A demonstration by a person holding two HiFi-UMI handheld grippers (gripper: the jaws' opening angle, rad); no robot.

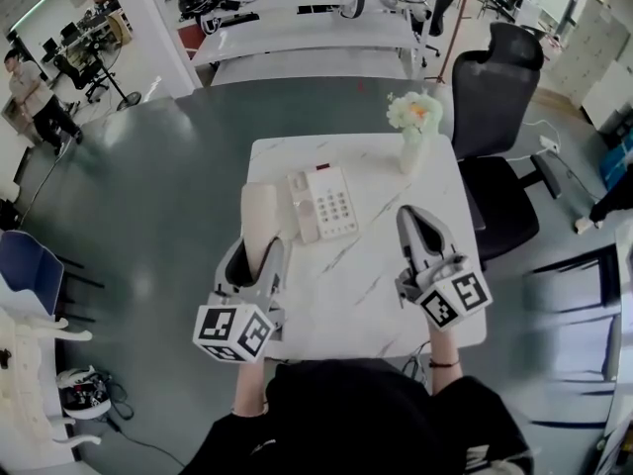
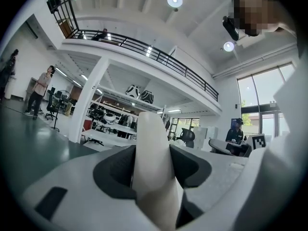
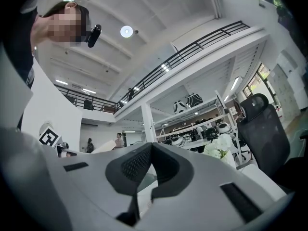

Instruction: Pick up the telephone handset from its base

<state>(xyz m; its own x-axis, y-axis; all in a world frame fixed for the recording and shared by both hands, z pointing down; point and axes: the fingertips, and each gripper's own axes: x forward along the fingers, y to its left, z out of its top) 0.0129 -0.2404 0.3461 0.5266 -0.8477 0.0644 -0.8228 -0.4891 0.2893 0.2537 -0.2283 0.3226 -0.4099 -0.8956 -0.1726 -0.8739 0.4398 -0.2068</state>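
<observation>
The cream telephone handset (image 1: 259, 209) is held off the table, to the left of its base (image 1: 323, 203), a white keypad unit that lies flat on the marble table (image 1: 366, 285). My left gripper (image 1: 257, 258) is shut on the handset's near end, and the far end sticks out past the jaws. In the left gripper view the handset (image 2: 150, 143) fills the gap between the dark pads, pointing away and up. My right gripper (image 1: 413, 221) hovers over the right side of the table, apart from the phone. Its jaws meet at the tips with nothing in them (image 3: 150, 148).
A vase of pale flowers (image 1: 413, 119) stands at the table's far right corner, also visible in the right gripper view (image 3: 219, 146). A black office chair (image 1: 499, 97) is just right of the table. More tables with gear stand behind, and a person (image 1: 35, 92) walks at far left.
</observation>
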